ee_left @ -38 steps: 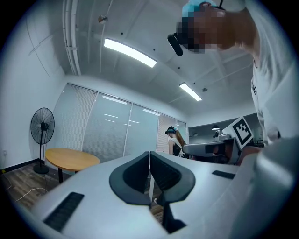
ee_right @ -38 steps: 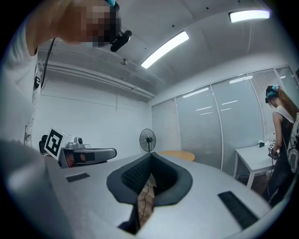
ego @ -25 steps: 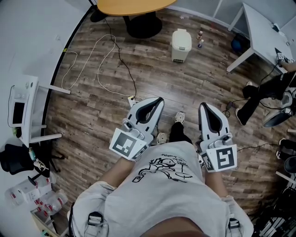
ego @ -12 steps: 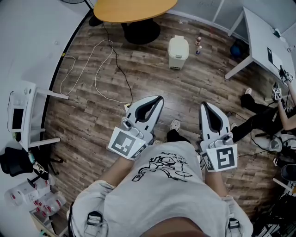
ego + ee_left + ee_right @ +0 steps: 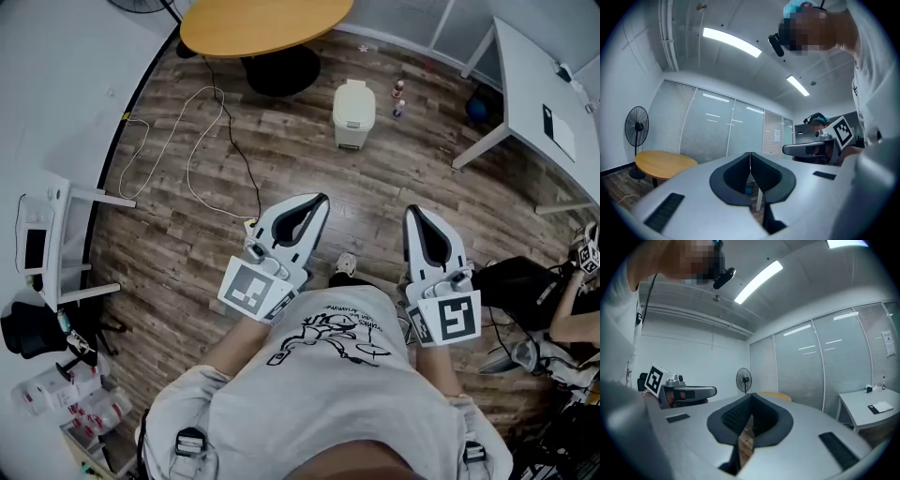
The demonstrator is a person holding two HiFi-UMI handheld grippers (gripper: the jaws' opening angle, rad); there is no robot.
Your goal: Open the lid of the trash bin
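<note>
Two grippers are being held close in front of the person's chest. The left gripper [image 5: 322, 200] and the right gripper [image 5: 411, 214] are side by side, pointing forward over the wooden floor [image 5: 178, 248]. Each is showing its jaws pressed tip to tip with nothing between them, so both are carrying nothing. Just below them a shoe [image 5: 345, 265] is poking out.

Well ahead, the trash bin [image 5: 352, 127] is standing upright on the floor, its pale lid [image 5: 354, 97] lying flat and closed. Two small bottles [image 5: 398, 97] are sitting just beside it on the right, and a loose cable [image 5: 201, 141] is trailing across the boards to the left. Farther off, a round bench [image 5: 262, 23] is standing.

By my reading, the approach is the step in hand, since neither gripper is anywhere near the bin. The next move is calling for closing that gap and lowering one gripper to the lid's front edge. There it could either part its jaws to pinch the lip or hook the closed tips under it and lift.
</note>
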